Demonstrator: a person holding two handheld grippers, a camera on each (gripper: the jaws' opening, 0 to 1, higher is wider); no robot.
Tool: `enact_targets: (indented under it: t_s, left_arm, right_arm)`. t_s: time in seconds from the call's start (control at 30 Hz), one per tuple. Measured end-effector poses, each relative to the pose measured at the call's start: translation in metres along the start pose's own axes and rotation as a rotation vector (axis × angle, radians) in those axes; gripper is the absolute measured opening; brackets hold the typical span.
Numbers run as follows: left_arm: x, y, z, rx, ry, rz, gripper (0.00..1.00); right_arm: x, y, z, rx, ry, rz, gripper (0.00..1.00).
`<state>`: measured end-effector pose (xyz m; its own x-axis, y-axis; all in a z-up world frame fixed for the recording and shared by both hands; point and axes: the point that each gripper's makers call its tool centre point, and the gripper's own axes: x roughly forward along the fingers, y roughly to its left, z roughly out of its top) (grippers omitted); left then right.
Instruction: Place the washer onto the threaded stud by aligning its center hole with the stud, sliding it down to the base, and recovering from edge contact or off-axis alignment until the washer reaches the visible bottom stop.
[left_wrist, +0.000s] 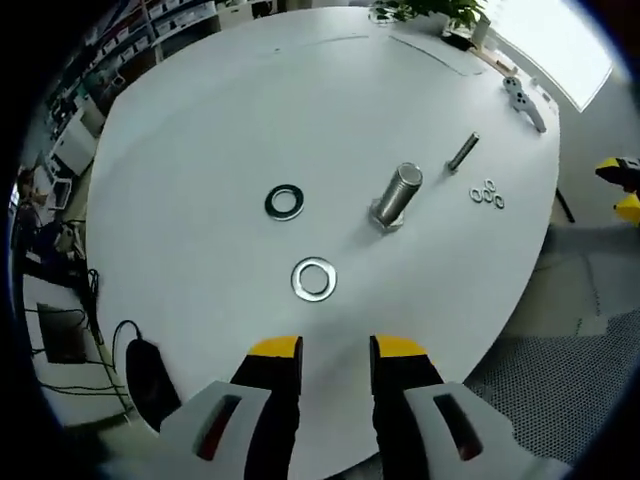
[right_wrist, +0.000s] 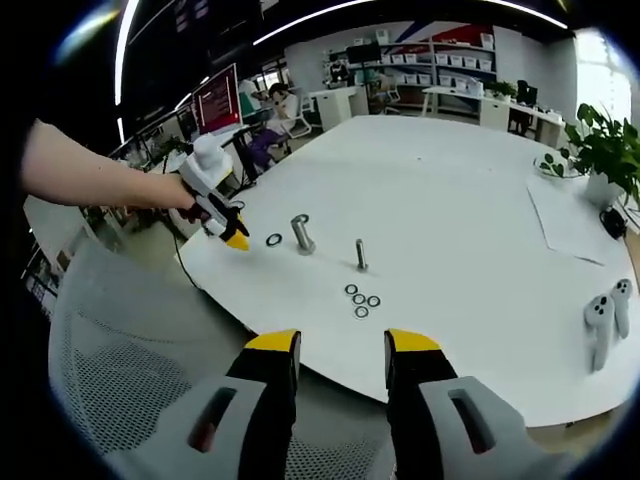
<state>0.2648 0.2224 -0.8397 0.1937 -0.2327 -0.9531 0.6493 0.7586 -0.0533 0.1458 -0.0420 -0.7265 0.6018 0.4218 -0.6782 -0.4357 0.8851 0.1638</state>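
Note:
A thick threaded stud (left_wrist: 397, 195) stands upright on the white round table (left_wrist: 220, 110). A silver washer (left_wrist: 314, 279) lies flat just ahead of my left gripper (left_wrist: 336, 350), which is open with nothing between its yellow-tipped jaws. A darker washer (left_wrist: 285, 201) lies further off, to the left of the stud. In the right gripper view a person's hand holds the left gripper (right_wrist: 236, 240) near the table edge, close to the dark washer (right_wrist: 274, 239) and the stud (right_wrist: 302, 233). My right gripper (right_wrist: 342, 345) is open and held off the table's near edge.
A thin bolt (left_wrist: 462, 152) stands right of the stud, with several small washers (left_wrist: 487, 193) beside it. White handheld controllers (right_wrist: 603, 315) lie at the table's right side, and a potted plant (right_wrist: 600, 150) stands beyond them. A mesh chair (right_wrist: 130, 350) sits below the table edge.

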Motion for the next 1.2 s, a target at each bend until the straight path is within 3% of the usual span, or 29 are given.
enact_targets:
  t_s: [0.53,0.77,1.2]
  left_arm:
    - [0.03,0.014,0.028,0.038,0.048,0.015,0.28]
    - [0.036,0.015,0.028,0.12,0.083,0.037,0.26]
    - [0.037,0.013,0.028,0.152,0.115,0.026,0.25]
  right_arm:
    - [0.0,-0.001,0.0,0.008,-0.004,-0.001,0.36]
    - [-0.001,-0.002,0.001,0.013,-0.013,-0.005,0.35]
    - [-0.001,-0.002,0.003,0.021,-0.023,-0.007,0.35]
